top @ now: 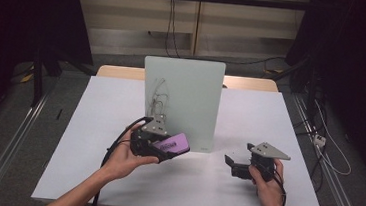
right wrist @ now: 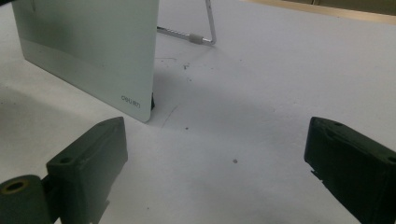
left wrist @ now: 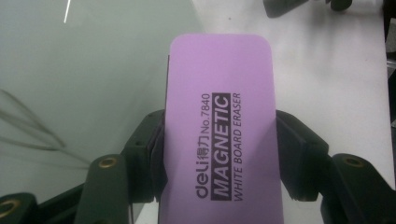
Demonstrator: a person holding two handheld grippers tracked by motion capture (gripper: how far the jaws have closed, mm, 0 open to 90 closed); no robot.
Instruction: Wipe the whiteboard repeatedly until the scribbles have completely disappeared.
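Observation:
A purple magnetic whiteboard eraser [top: 174, 144] [left wrist: 219, 126] is clamped between the jaws of my left gripper [top: 159, 148] [left wrist: 219, 158], which is shut on its long sides. It is held above the table, just in front of the lower left part of an upright glass whiteboard [top: 184, 98] [left wrist: 84, 70] [right wrist: 88, 46] that carries thin pen scribbles [top: 159, 98]. My right gripper [top: 233, 165] [right wrist: 215, 158] rests low over the table to the right of the board, its jaws wide apart with nothing between them.
The board stands on a white tabletop [top: 270, 120] propped by a metal leg [right wrist: 208, 28] behind it. A wooden edge [top: 118, 71] lies beyond the table's far side. Cables run across the floor at the right [top: 328, 146].

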